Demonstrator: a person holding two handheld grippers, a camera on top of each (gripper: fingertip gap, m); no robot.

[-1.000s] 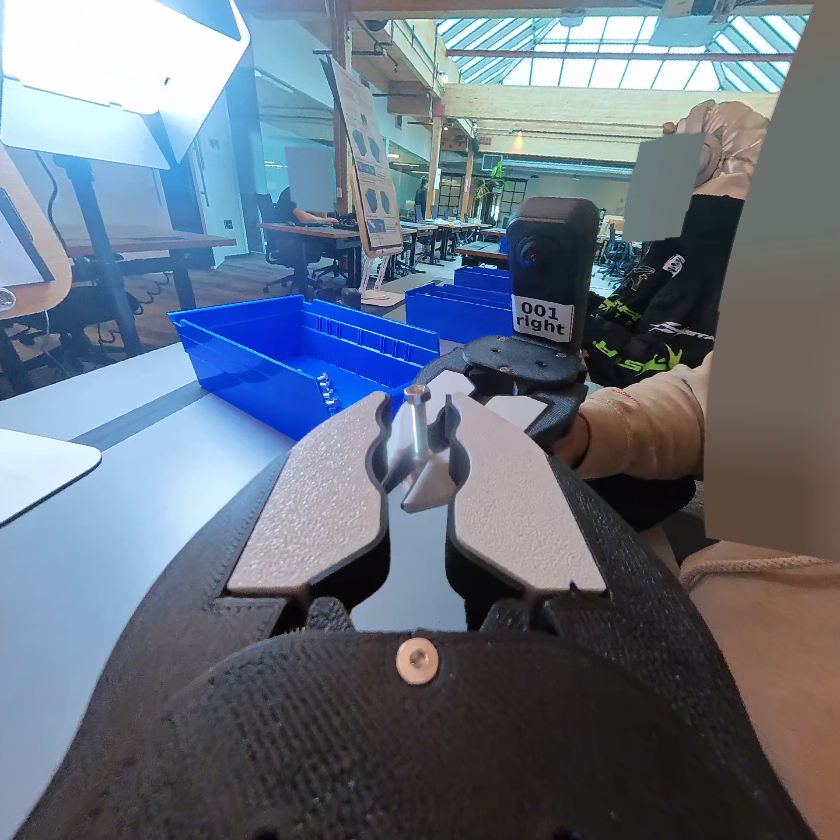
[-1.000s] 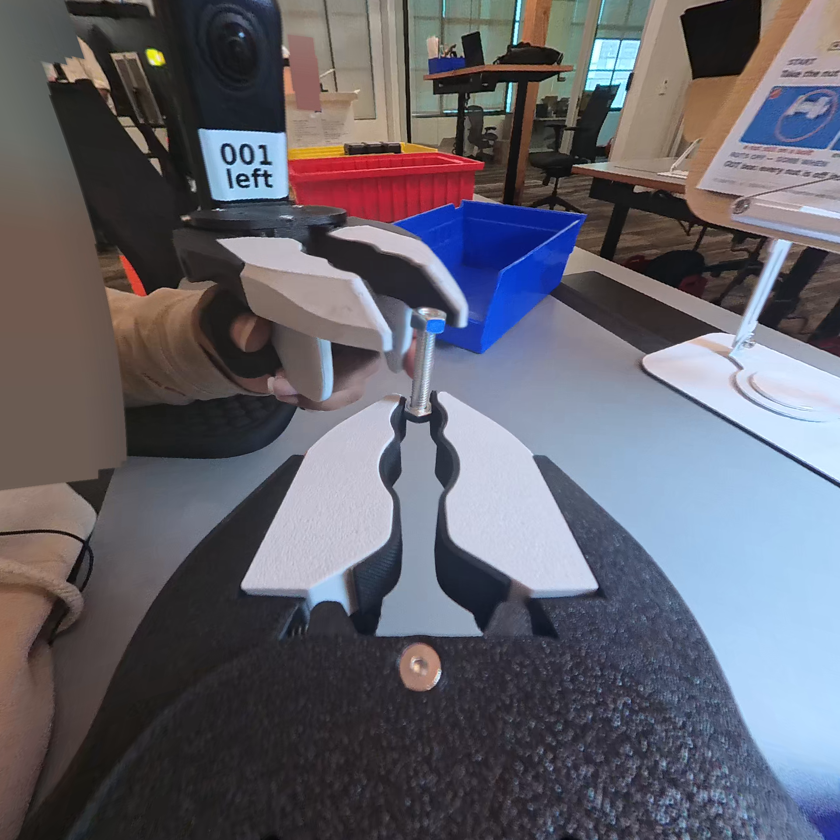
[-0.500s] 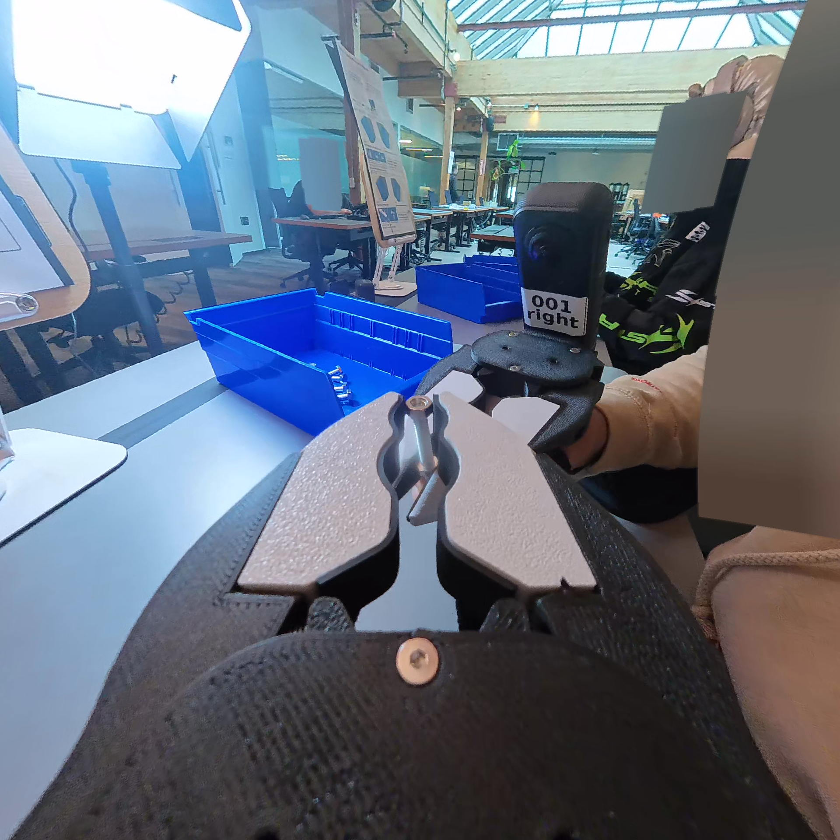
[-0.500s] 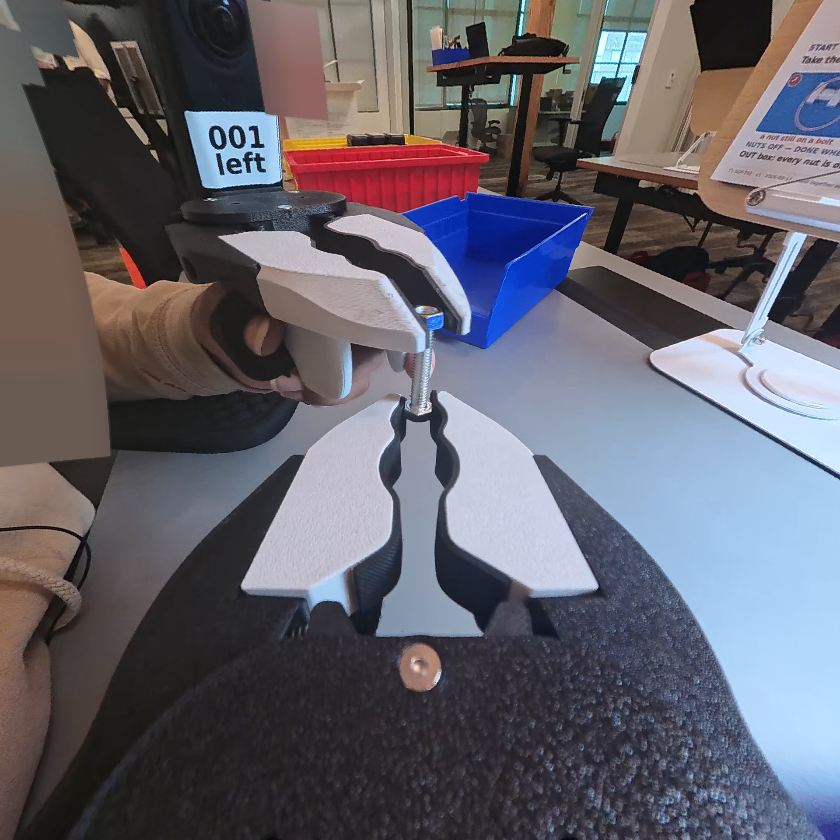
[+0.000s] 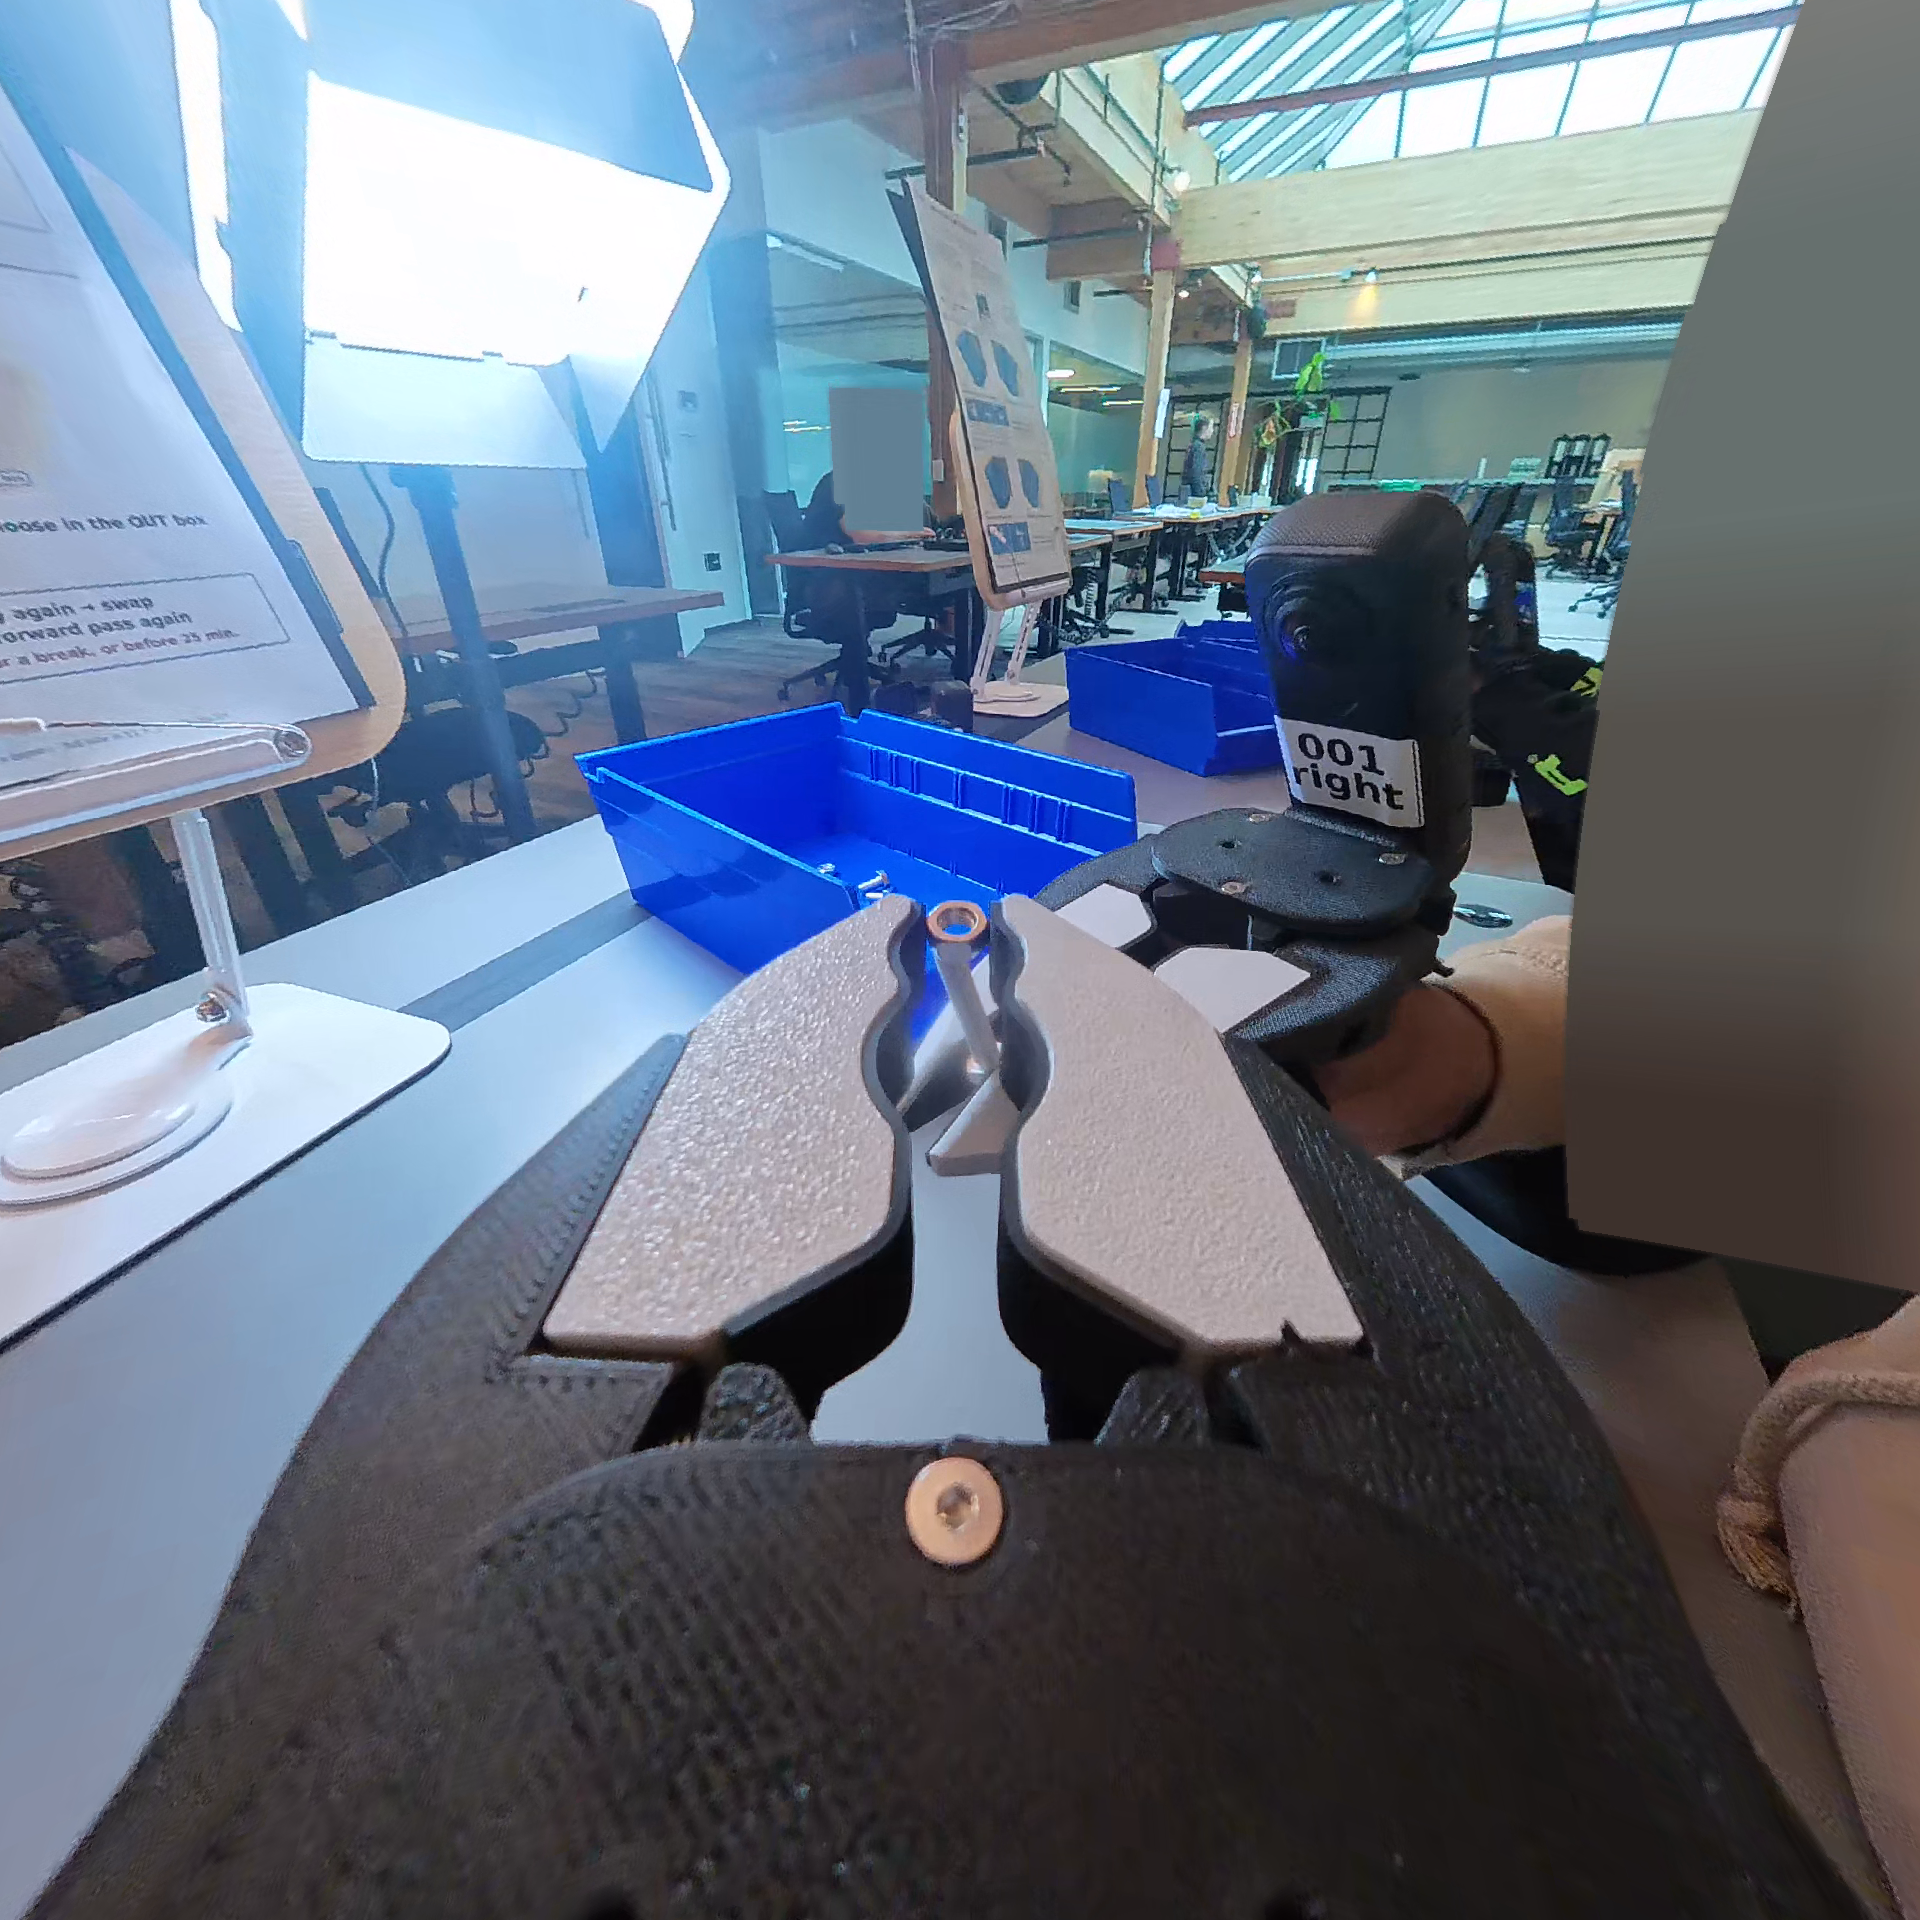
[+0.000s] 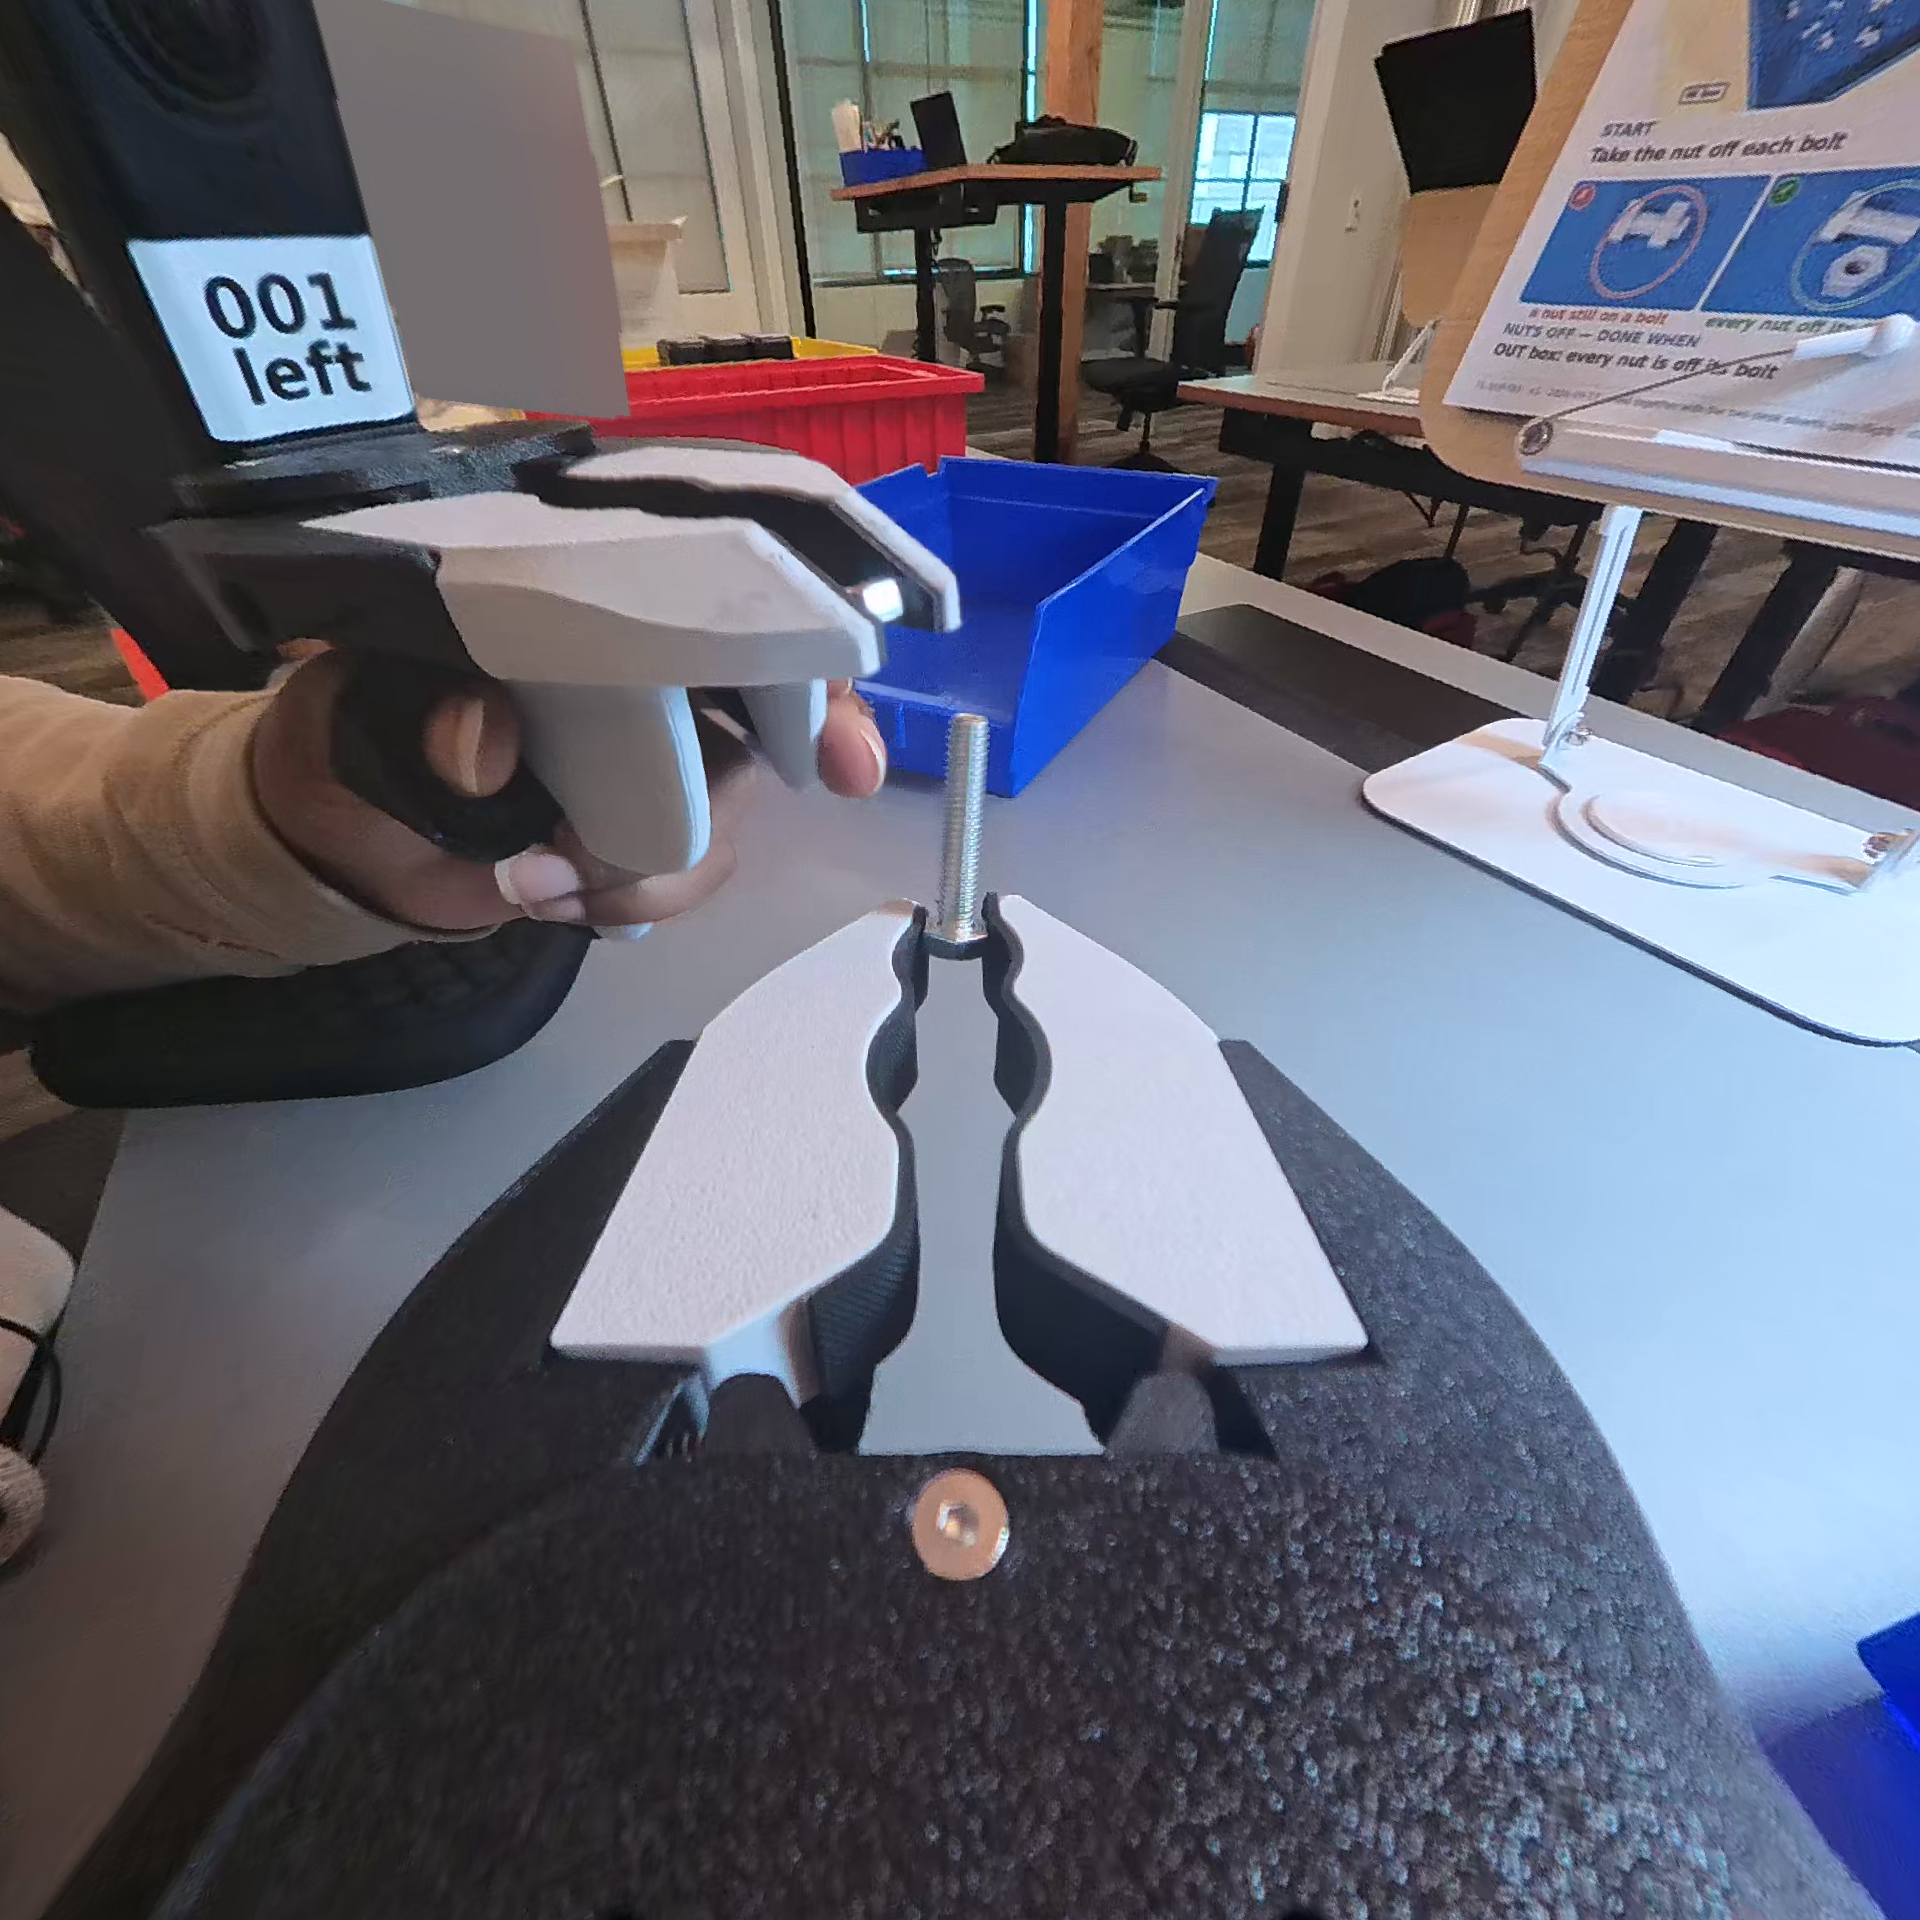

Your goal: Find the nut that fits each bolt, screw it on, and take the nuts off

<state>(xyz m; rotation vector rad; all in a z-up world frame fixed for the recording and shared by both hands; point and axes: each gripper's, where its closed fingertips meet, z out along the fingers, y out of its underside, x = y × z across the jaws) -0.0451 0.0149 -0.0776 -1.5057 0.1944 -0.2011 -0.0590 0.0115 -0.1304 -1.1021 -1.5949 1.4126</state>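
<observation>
Small silver hexagonal metal nut (image 5: 957, 922), pinched at upper centre, clear of the upright threaded silver steel bolt (image 6: 966, 821), mid-frame, head clamped below.

A grey table (image 6: 1351, 1091) carries 1 blue bin (image 6: 1049, 613) and a white stand base (image 6: 1662, 883).

We see the right hand-held gripper (image 6: 958, 914) with matt, fine-grained pale fingers (image 6: 769, 1132) set in a rough, pebbled black plastic body. It pinches a bright metal bolt (image 6: 966, 821), its thread shiny and ridged. The left hand-held gripper (image 5: 956, 935) shows the same grainy pale plates and layered black plastic, and grips a shiny metal nut (image 5: 957, 921). We find the grey counter (image 6: 1299, 1039) smooth with a soft sheen, and the blue bin (image 5: 831, 831) glossy moulded plastic.
</observation>
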